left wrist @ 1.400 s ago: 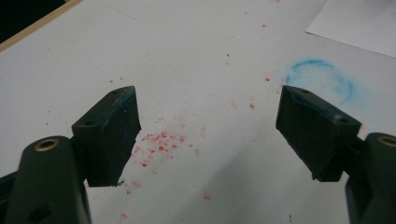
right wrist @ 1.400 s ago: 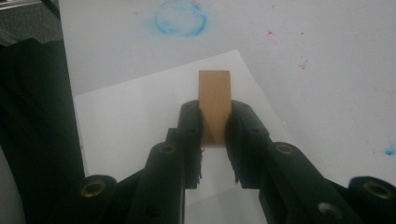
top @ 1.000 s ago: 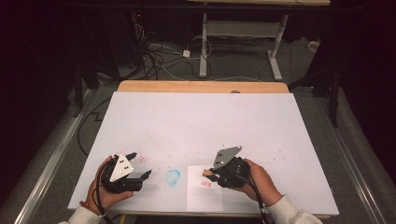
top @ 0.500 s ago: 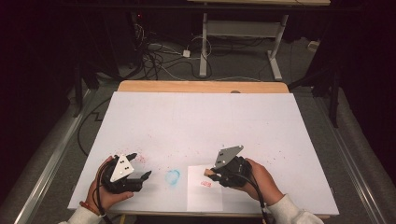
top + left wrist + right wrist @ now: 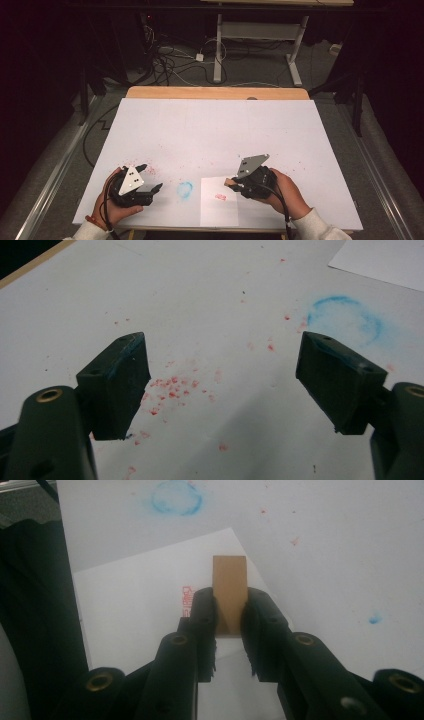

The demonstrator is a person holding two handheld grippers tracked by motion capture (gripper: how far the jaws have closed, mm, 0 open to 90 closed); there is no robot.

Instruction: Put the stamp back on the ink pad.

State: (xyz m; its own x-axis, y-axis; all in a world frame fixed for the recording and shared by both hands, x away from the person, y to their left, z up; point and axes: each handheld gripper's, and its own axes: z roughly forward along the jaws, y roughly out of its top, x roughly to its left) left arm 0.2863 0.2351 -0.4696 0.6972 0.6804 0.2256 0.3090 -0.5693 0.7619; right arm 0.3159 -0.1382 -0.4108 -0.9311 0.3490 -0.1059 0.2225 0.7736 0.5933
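Observation:
My right gripper (image 5: 230, 611) is shut on a small tan wooden block (image 5: 229, 580), which sticks out past the fingertips over a white paper sheet (image 5: 135, 615). A red stamped mark (image 5: 187, 597) sits on the paper just left of the block. In the high view the right gripper (image 5: 232, 184) is at the sheet's (image 5: 220, 210) upper right corner, with the red mark (image 5: 220, 197) below it. My left gripper (image 5: 152, 176) rests at the table's front left, open with nothing between its fingers. Red specks (image 5: 172, 387) lie on the table between the left gripper's (image 5: 225, 375) jaws.
A blue ring-shaped smudge (image 5: 185, 190) marks the white tabletop (image 5: 215, 130) between the two grippers. Red specks are scattered over the surface. A wooden strip (image 5: 215, 93) borders the far edge. Cables and desk legs (image 5: 218, 50) lie on the dark floor beyond.

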